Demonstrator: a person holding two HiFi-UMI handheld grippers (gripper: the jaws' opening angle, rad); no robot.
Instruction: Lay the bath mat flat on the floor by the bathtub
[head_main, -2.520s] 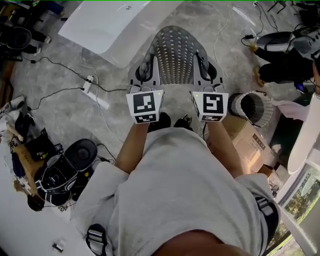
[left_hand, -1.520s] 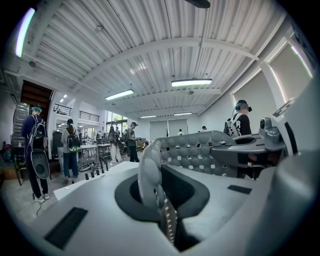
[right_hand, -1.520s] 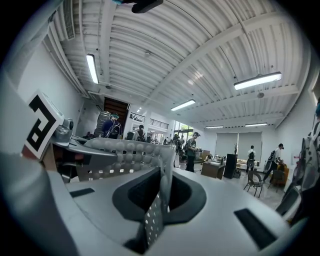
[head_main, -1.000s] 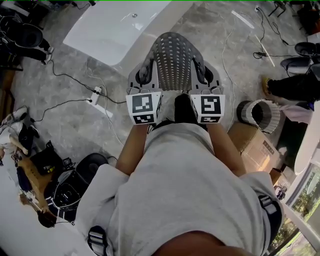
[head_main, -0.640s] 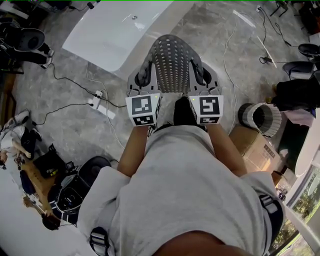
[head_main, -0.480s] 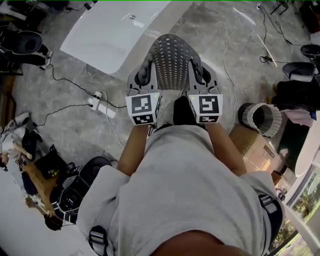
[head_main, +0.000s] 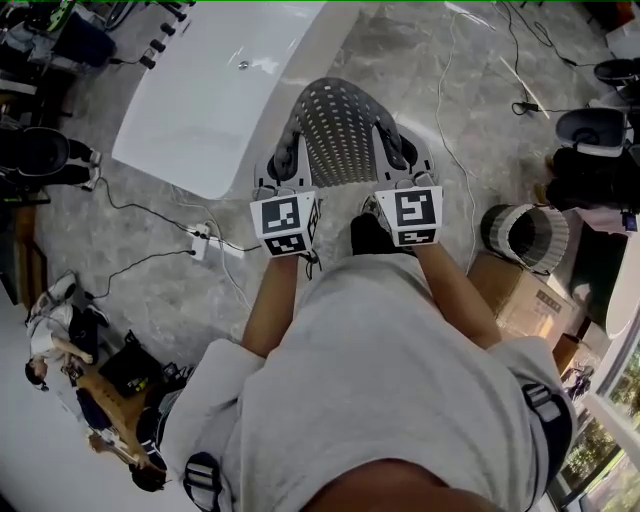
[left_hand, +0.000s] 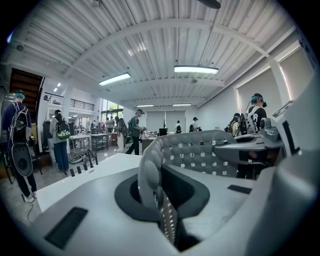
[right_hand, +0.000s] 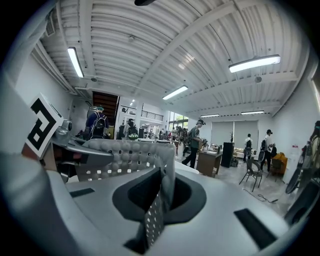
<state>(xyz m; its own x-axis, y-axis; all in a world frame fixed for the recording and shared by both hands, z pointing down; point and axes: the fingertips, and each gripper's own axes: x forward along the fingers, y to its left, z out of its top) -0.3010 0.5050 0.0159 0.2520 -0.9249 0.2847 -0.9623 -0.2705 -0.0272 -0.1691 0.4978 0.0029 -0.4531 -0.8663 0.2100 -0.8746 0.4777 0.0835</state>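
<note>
We are holding the bath mat above the floor, just short of the bathtub, with the left gripper and right gripper each clamping one side edge, spreading it wide for laying flat.

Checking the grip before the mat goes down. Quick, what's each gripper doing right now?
Left gripper: closed, holding one edge of the bath mat.
Right gripper: closed, holding the bath mat's other edge.
</note>
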